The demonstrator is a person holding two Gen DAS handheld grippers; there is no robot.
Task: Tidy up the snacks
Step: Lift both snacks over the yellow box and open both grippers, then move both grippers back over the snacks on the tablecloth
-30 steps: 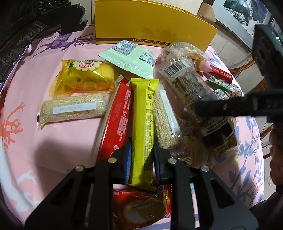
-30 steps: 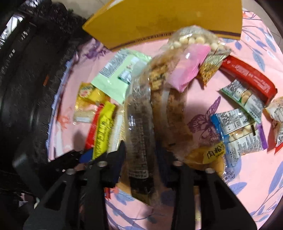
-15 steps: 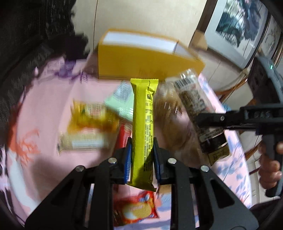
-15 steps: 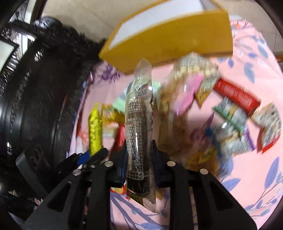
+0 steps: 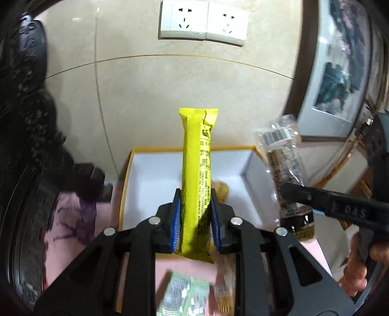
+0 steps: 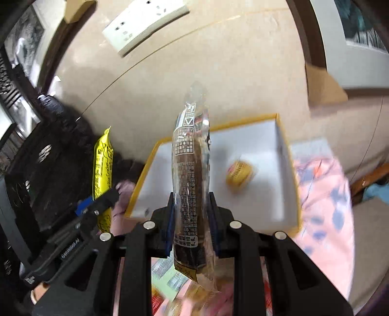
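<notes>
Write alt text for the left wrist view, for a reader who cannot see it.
The left gripper holds a long yellow snack bar upright over an open yellow box with a white inside. To the right, the right gripper grips a clear-wrapped dark snack; a tiled wall with sockets stands behind.

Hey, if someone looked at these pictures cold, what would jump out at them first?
Most likely the yellow snack bar, clamped upright in the left gripper at the centre of its view. Beside it, the right gripper holds a clear-wrapped dark snack bar. Behind both sits an open yellow box with a white inside, one small yellow snack in it.
</notes>
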